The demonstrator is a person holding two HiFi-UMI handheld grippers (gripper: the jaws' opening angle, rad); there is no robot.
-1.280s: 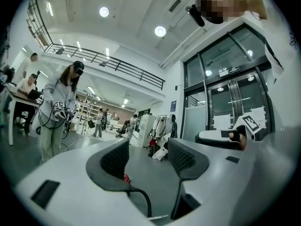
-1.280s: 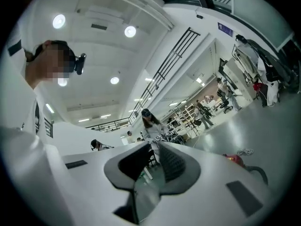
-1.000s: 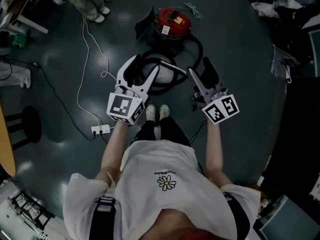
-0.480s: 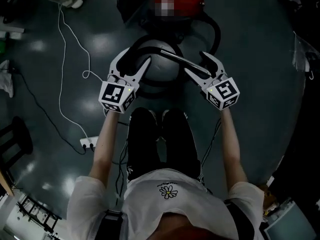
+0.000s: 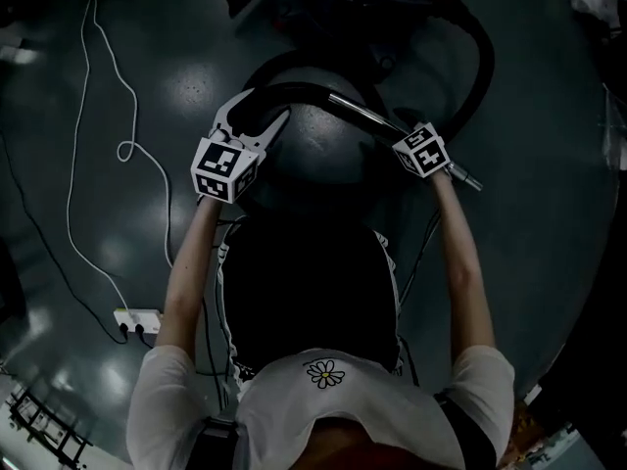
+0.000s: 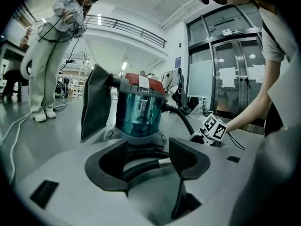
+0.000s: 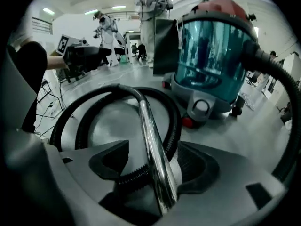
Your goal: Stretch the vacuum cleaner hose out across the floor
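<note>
The vacuum's black ribbed hose (image 5: 286,89) lies coiled on the dark floor in front of the red and teal canister (image 6: 138,108) (image 7: 211,55). Its shiny metal tube (image 5: 367,116) (image 7: 153,126) crosses the coil. My right gripper (image 5: 411,137) (image 7: 153,150) is down over this tube, jaws open, and the tube runs between them. My left gripper (image 5: 257,116) (image 6: 148,147) is open at the coil's left side. The dark grip end of the hose (image 6: 138,164) lies just beyond its jaws, apart from them. Another stretch of hose (image 5: 480,62) curves back to the canister.
A white cable (image 5: 88,96) snakes over the floor at the left to a power strip (image 5: 137,319). A black flat part (image 6: 96,107) stands beside the canister. A person (image 6: 51,55) stands further off behind the vacuum. My own legs are close behind the coil.
I have bent down. Both grippers dropped from pointing at the ceiling to floor level at the hose. The right gripper's jaws opened and now straddle the metal tube.
</note>
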